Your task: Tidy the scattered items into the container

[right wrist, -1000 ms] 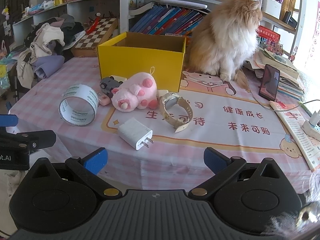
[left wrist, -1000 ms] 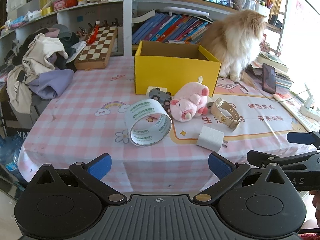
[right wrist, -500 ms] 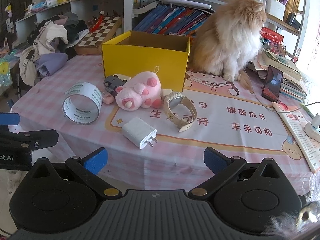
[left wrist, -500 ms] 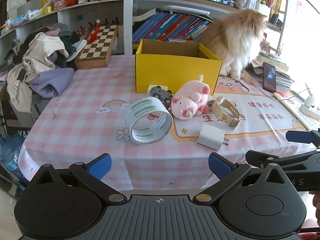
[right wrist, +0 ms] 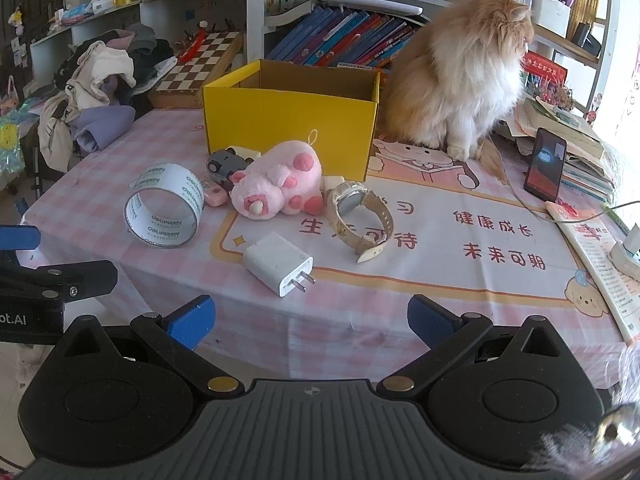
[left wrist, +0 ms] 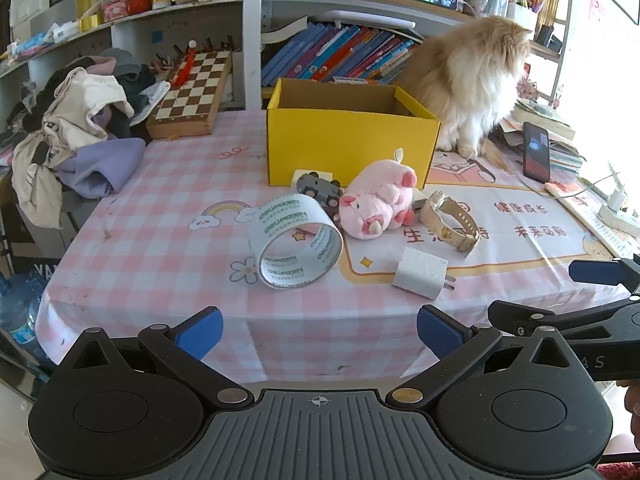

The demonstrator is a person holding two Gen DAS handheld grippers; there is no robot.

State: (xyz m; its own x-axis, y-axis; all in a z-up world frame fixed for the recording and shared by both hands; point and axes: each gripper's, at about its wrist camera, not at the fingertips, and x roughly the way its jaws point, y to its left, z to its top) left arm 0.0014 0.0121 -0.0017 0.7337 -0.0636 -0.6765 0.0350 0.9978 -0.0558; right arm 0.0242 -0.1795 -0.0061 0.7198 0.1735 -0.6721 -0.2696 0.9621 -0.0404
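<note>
1. Left gripper (left wrist: 318, 330): jaws wide apart, empty, hovering short of the table's near edge.
2. Right gripper (right wrist: 310, 320): jaws wide apart, empty, same standoff.
3. Yellow cardboard box (left wrist: 348, 144) open-topped, mid-table on the pink checked tablecloth (left wrist: 160, 220).
4. In front of the box: tape roll (left wrist: 298, 242), pink plush pig (left wrist: 378, 204), wristwatch (left wrist: 452, 220), white charger plug (left wrist: 420, 274), grey toy car (left wrist: 320, 192).
5. Long-haired orange cat (right wrist: 460, 76) sits beside the box.

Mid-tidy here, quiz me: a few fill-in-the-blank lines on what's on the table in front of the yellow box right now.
1. The tape roll rests on its ____, its hole facing the cameras.
2. The wristwatch lies between the pink plush pig and the printed ____ characters.
3. The white charger has its ____ pointing toward the table's near edge.
4. Beside the yellow box sits a fluffy ____.

Missing words: side; red; prongs; cat
</note>
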